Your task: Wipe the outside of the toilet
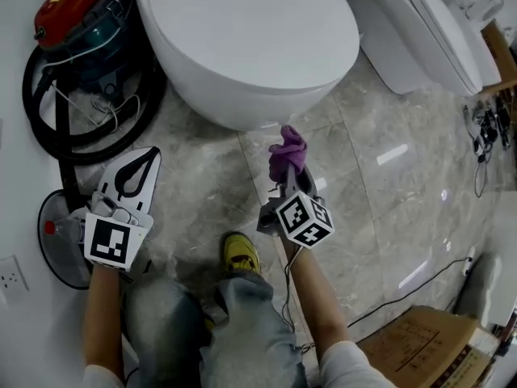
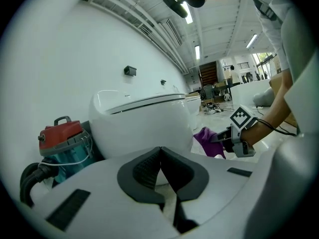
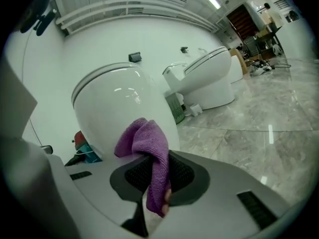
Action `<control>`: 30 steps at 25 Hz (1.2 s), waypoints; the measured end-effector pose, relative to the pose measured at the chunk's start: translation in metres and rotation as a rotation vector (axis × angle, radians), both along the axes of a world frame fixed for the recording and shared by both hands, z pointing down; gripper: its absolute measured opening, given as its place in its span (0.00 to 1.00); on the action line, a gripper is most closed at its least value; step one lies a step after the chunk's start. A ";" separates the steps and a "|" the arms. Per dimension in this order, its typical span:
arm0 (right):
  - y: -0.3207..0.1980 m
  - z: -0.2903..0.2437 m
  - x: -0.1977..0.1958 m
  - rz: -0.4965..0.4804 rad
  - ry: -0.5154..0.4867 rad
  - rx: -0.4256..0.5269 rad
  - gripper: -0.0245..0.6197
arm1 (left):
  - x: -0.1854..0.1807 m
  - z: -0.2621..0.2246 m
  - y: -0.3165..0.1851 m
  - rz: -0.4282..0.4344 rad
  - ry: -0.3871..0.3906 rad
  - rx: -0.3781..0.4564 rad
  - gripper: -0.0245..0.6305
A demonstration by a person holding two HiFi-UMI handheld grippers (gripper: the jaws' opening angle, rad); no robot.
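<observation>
A white toilet with its lid down fills the top of the head view; its rounded bowl stands close ahead in the right gripper view and also appears as the toilet in the left gripper view. My right gripper is shut on a purple cloth, held just short of the bowl's front base. The cloth hangs pinched between the dark pads. My left gripper is low at the left, apart from the bowl, jaws shut with nothing between them.
A red and teal vacuum cleaner with a black hose sits left of the toilet. A second white toilet stands at the upper right. A cardboard box and cables lie on the marble floor. The person's yellow shoe is below.
</observation>
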State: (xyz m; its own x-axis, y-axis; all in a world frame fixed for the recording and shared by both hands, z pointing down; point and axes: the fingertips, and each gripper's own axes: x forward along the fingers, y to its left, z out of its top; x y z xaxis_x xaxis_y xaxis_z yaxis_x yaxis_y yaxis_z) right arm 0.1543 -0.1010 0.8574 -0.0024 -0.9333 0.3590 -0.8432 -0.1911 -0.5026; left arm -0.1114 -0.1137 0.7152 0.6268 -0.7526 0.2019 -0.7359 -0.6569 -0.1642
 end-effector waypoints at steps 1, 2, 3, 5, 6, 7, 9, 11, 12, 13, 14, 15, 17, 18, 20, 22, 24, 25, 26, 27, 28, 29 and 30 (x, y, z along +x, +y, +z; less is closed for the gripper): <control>0.001 -0.010 0.001 -0.014 0.009 0.016 0.14 | 0.000 -0.002 -0.001 -0.004 0.002 0.002 0.06; 0.002 -0.021 0.002 -0.025 0.014 0.036 0.14 | 0.000 -0.005 -0.002 -0.008 0.006 0.002 0.06; 0.003 -0.033 0.004 -0.033 0.017 0.058 0.14 | 0.001 -0.007 -0.003 -0.011 0.011 0.002 0.06; 0.003 -0.055 0.010 -0.043 0.029 0.096 0.14 | 0.003 -0.014 -0.007 -0.015 0.020 0.004 0.06; 0.002 -0.064 0.012 -0.048 0.040 0.112 0.14 | 0.004 -0.018 -0.009 -0.016 0.024 0.006 0.06; 0.001 -0.074 0.015 -0.052 0.052 0.126 0.14 | 0.006 -0.022 -0.012 -0.020 0.030 0.008 0.06; -0.003 -0.093 0.021 -0.053 0.073 0.149 0.14 | 0.008 -0.032 -0.017 -0.033 0.049 0.009 0.06; -0.006 -0.111 0.026 -0.047 0.094 0.163 0.14 | 0.008 -0.043 -0.023 -0.056 0.071 0.003 0.06; -0.007 -0.120 0.028 -0.046 0.107 0.165 0.14 | 0.007 -0.048 -0.026 -0.069 0.080 -0.005 0.06; -0.007 -0.128 0.030 -0.048 0.120 0.163 0.14 | 0.006 -0.052 -0.028 -0.080 0.085 -0.016 0.06; -0.008 -0.136 0.031 -0.051 0.131 0.158 0.14 | 0.005 -0.056 -0.031 -0.089 0.086 -0.031 0.06; -0.009 -0.145 0.032 -0.053 0.138 0.154 0.14 | 0.004 -0.059 -0.033 -0.094 0.077 -0.049 0.06; -0.012 -0.165 0.033 -0.054 0.154 0.146 0.14 | 0.000 -0.066 -0.039 -0.100 0.026 -0.094 0.06; -0.014 -0.177 0.033 -0.056 0.164 0.142 0.14 | -0.002 -0.072 -0.041 -0.104 0.007 -0.113 0.06; -0.017 -0.202 0.034 -0.062 0.181 0.135 0.14 | -0.003 -0.089 -0.046 -0.121 0.006 -0.140 0.06; -0.020 -0.230 0.038 -0.064 0.189 0.126 0.14 | -0.001 -0.113 -0.053 -0.132 0.020 -0.159 0.06; -0.022 -0.259 0.043 -0.053 0.207 0.110 0.14 | 0.002 -0.141 -0.059 -0.136 0.025 -0.167 0.06; -0.022 -0.274 0.045 -0.047 0.220 0.101 0.14 | 0.003 -0.156 -0.062 -0.139 0.026 -0.167 0.06; -0.023 -0.288 0.047 -0.045 0.229 0.094 0.14 | 0.003 -0.172 -0.064 -0.144 0.029 -0.167 0.06; -0.023 -0.303 0.046 -0.048 0.233 0.088 0.14 | 0.003 -0.187 -0.065 -0.152 0.030 -0.168 0.06; -0.024 -0.316 0.045 -0.056 0.235 0.083 0.14 | 0.002 -0.202 -0.067 -0.162 0.031 -0.170 0.06; -0.026 -0.330 0.044 -0.066 0.237 0.080 0.14 | 0.000 -0.217 -0.068 -0.173 0.030 -0.173 0.06; -0.029 -0.345 0.042 -0.078 0.243 0.080 0.14 | -0.002 -0.232 -0.068 -0.184 0.029 -0.177 0.06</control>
